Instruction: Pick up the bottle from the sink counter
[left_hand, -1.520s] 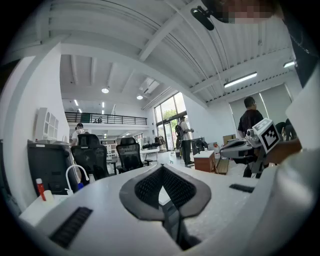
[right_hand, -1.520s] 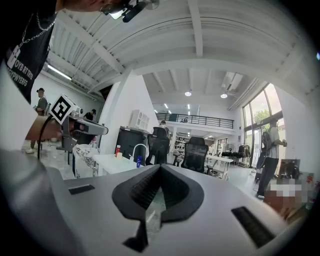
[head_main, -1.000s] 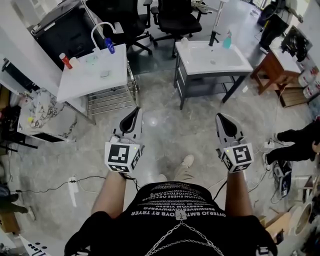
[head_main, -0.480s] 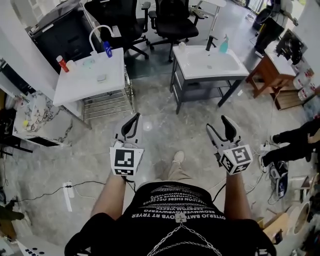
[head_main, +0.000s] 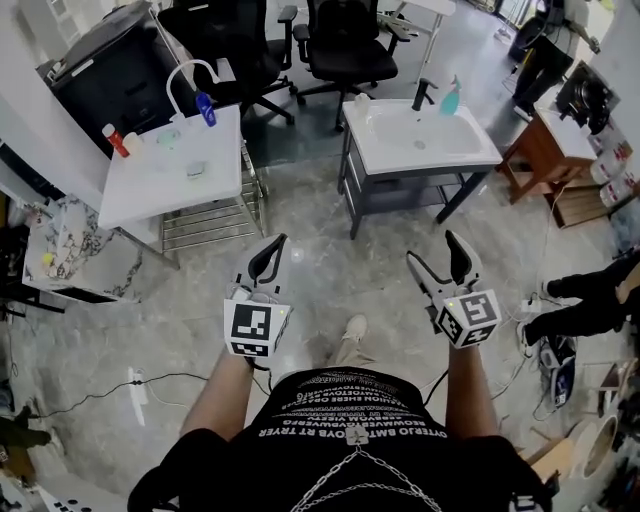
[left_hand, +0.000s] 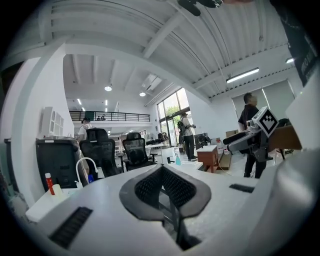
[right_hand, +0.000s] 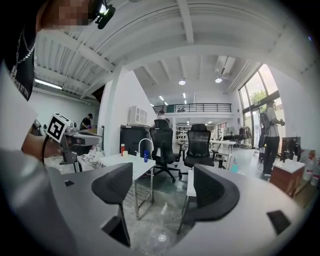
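Two white sink counters stand ahead on the floor. The left counter (head_main: 150, 185) carries a blue bottle (head_main: 204, 107) by its curved tap and a red bottle (head_main: 110, 140) at its far left. The right counter (head_main: 385, 150) has a teal bottle (head_main: 452, 97) beside a black tap. My left gripper (head_main: 268, 258) is shut and empty, far short of both counters. My right gripper (head_main: 436, 255) is opening its jaws with nothing between them. The right gripper view shows the blue bottle (right_hand: 145, 156) and the teal bottle (right_hand: 233, 167) beyond the spread jaws.
Two black office chairs (head_main: 345, 40) stand behind the counters. A dark cabinet (head_main: 110, 70) is at the back left, a wooden table (head_main: 555, 160) at the right. A cable and power strip (head_main: 135, 385) lie on the floor. A person's legs (head_main: 590, 300) are at the right edge.
The right gripper's jaws have gone from shut to wide apart. Both grippers and the view have shifted slightly forward toward the counters. The left gripper stays shut.
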